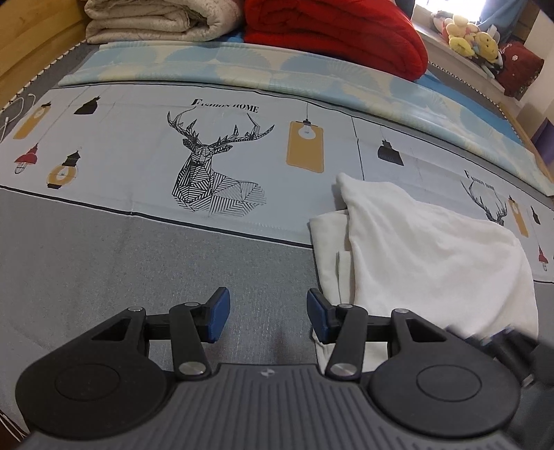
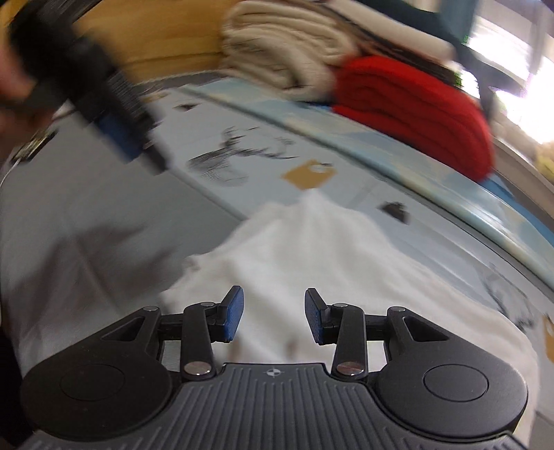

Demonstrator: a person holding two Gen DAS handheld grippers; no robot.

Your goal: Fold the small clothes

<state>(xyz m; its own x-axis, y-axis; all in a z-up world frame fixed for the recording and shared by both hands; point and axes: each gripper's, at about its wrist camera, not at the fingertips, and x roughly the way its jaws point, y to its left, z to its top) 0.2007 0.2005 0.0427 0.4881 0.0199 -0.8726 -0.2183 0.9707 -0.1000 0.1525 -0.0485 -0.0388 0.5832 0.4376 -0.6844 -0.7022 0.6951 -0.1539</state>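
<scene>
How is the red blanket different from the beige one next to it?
The red blanket is bright red, while the beige blanket is a pale cream colour. The red blanket is ribbed with fine lines; the beige blanket looks smoother and puffier. In the left wrist view the red blanket sits to the right, the beige blanket to the left. Both are folded into thick bundles at the far side of the bed.

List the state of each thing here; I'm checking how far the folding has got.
White garment: partly folded, rumpled, lying on the bed.
Left claw: open, empty, over grey sheet beside the garment.
Right claw: open, empty, above the garment.
Beige quilt: folded.
Red blanket: folded.
</scene>
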